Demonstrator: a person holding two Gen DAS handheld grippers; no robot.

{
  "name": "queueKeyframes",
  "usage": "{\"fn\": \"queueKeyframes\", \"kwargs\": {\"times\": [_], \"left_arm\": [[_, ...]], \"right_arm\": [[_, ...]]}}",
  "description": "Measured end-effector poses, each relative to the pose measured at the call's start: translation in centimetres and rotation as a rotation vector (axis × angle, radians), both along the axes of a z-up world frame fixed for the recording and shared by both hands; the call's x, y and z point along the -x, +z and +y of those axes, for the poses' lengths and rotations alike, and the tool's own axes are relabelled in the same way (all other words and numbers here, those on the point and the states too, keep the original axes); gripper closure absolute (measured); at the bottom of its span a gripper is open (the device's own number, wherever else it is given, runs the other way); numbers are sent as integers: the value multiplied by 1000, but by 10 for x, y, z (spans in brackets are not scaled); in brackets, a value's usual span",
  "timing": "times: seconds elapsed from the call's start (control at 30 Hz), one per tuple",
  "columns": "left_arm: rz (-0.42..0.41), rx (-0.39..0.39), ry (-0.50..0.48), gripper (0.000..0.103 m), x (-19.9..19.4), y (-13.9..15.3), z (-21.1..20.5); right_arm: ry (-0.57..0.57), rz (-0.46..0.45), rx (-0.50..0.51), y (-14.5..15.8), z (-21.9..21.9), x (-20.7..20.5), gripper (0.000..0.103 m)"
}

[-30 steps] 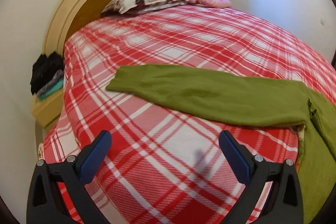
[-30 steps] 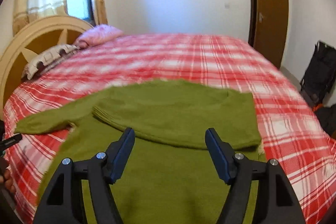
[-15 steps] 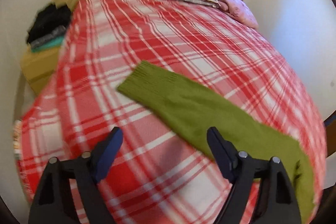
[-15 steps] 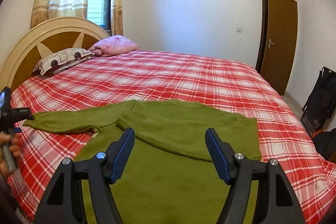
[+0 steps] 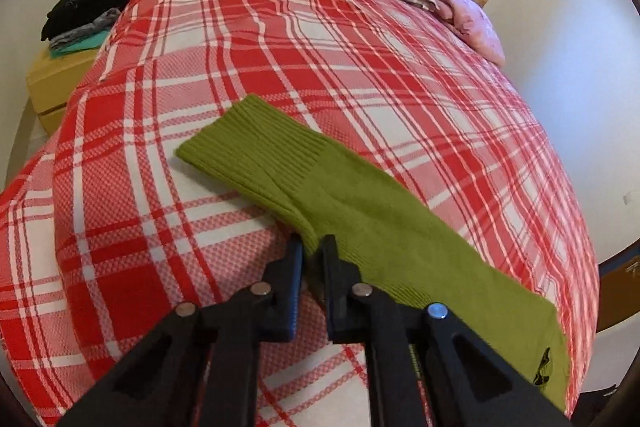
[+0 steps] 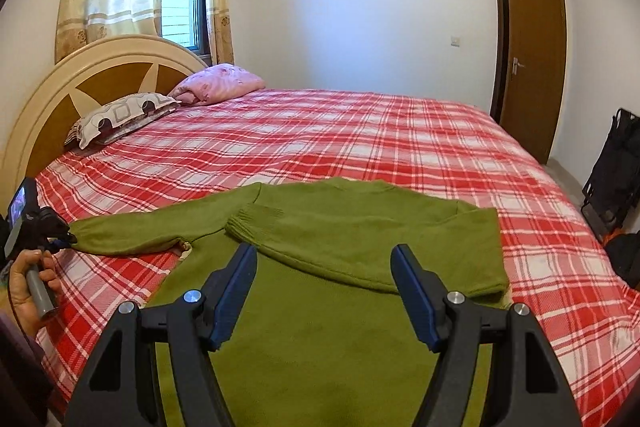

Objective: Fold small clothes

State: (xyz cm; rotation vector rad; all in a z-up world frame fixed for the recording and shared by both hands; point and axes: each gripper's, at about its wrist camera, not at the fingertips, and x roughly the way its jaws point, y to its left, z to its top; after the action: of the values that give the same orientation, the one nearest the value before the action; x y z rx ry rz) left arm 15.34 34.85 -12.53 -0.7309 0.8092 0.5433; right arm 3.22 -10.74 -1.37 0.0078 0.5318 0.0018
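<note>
Left wrist view, tongs: the left tongs (image 5: 311, 247) are pinched nearly together on the near edge of the green sleeve (image 5: 320, 195), just behind its ribbed cuff (image 5: 248, 143).
Left wrist view, sleeve: it lies stretched out flat on the red plaid bedspread (image 5: 200, 39), cuff pointing toward the headboard side.
Left wrist view, how to do it well: lift only a little, then carry the sleeve across the body in one smooth arc (a drag would likely rumple the knit).
Right wrist view, tongs: the right tongs (image 6: 324, 291) stand wide, holding nothing, hovering over the green sweater (image 6: 312, 339).
Right wrist view, sweater: it is spread on the bed, the far sleeve (image 6: 360, 239) already folded across the chest.
Right wrist view, advice: press the body flat while the other sleeve comes over, so the edges line up.
Right wrist view, left hand (image 6: 28, 287): gripping its handle at the bed's edge.
</note>
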Motion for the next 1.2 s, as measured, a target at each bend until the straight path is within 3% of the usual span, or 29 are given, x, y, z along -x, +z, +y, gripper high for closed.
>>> {"fn": "queueKeyframes", "kwargs": {"times": [0.17,0.4,0.57,0.73,0.87,1.13,1.2], "left_arm": [[-38,0,0,97,5,10,-2],[-75,-221,-88,97,-8,56,-47],[-178,-364,-241,97,-14,98,-118],[-279,-455,-440,97,-17,122,-208],[-307,-485,-582,97,-18,118,-278],[-305,-521,-764,97,-5,89,-366],[-273,-531,-800,97,-5,77,-380]], "right_arm": [[-29,13,-42,-1,-13,1,33],[-83,53,-115,-11,-35,-1,33],[-117,75,-151,-18,-51,-2,33],[-151,87,-180,-21,-67,0,33],[-181,90,-184,-24,-80,4,33],[-228,118,-229,-35,-105,6,33],[-220,125,-236,-36,-106,5,33]]}}
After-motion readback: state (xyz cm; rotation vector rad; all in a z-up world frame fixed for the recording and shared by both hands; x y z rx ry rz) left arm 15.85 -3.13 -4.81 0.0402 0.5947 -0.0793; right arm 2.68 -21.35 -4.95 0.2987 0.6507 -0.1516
